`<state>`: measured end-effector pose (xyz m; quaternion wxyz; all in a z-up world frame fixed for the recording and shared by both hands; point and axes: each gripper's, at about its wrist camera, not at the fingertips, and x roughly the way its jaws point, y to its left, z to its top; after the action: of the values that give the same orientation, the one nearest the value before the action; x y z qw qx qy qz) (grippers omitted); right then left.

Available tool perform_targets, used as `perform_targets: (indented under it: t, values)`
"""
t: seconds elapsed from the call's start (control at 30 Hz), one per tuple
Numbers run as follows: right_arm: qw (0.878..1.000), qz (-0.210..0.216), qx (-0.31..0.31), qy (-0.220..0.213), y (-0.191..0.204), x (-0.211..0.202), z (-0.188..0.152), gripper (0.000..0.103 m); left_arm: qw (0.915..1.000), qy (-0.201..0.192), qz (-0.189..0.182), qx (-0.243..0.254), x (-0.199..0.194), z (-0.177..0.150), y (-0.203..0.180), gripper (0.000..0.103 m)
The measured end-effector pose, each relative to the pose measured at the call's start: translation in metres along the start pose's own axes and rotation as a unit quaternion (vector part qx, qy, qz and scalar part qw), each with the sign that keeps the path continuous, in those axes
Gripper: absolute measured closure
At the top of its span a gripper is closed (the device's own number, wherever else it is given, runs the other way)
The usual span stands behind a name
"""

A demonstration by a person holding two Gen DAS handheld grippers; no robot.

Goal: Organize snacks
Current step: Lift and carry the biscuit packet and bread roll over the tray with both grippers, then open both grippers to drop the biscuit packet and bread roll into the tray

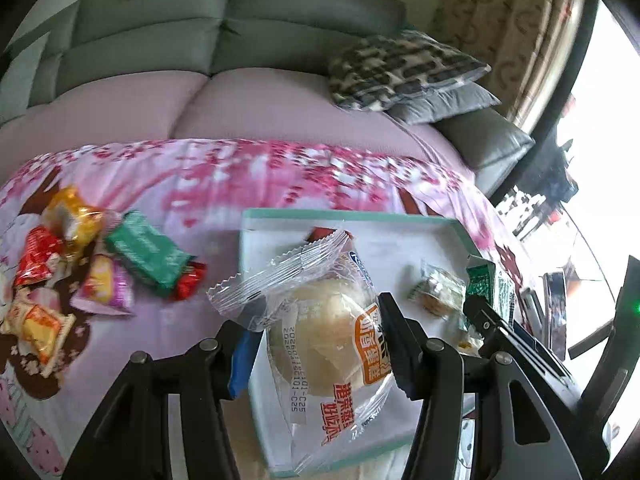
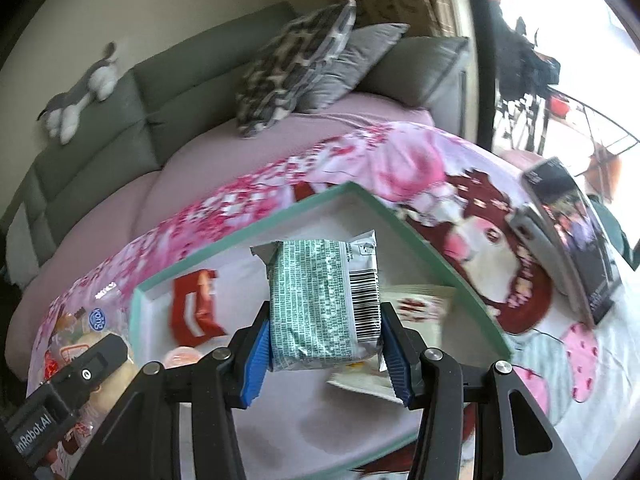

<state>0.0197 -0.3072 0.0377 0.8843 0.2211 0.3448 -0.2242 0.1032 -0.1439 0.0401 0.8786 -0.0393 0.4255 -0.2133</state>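
Left wrist pose: the left gripper [image 1: 316, 344] reaches forward over the near left corner of the mint-edged tray [image 1: 360, 216], fingers level
Left wrist grasp: its jaws are clamped on a bread bun [image 1: 324, 340] in a clear wrapper; the bun sits between the pads and the wrapper's crimped end sticks up toward the tray's far edge
Left wrist only: a heap of loose snacks [image 1: 80, 264] lies on the floral cloth [image 1: 280, 172] well left of the tray, among them a green packet [image 1: 150, 254] just beside the tray's left edge; a small clear-wrapped sweet [image 1: 438, 290] rests by the tray's right edge; the other gripper shows at the right with a green pack

Right wrist pose: the right gripper [image 2: 324, 344] points over the tray [image 2: 256, 232] from its near edge
Right wrist grasp: jaws closed on a green-printed snack pack [image 2: 320, 304], barcode side up, held upright above the tray floor
Right wrist only: a red packet [image 2: 196, 304] lies near the tray's far left corner, a pale flat sachet [image 2: 416, 300] by its right edge; a dark box [image 2: 576, 224] sits on the cloth right of the tray; the other gripper's body shows at lower left
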Motion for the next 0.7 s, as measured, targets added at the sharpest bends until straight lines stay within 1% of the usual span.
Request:
perform_targets:
  t: [0.13, 0.33, 0.5, 0.7]
  values:
    - [1.0, -0.007, 0.01, -0.001, -0.013, -0.003, 0.001, 0.05, 0.9997, 0.009, -0.009, 0.019, 0.007, -0.003, -0.017, 0.045]
    - [1.0, -0.006, 0.004, -0.002, -0.011, -0.004, 0.002, 0.05, 0.9987, 0.022, -0.031, 0.033, 0.016, -0.005, -0.035, 0.045]
    - [1.0, -0.005, 0.005, 0.003, -0.011, -0.002, 0.001, 0.05, 0.998, 0.028, -0.026, 0.05, 0.025, -0.008, -0.045, 0.045]
    - [1.0, -0.003, 0.004, 0.004, -0.01, -0.001, 0.002, 0.05, 0.998, 0.035, -0.025, 0.045, 0.029, -0.007, -0.042, 0.045]
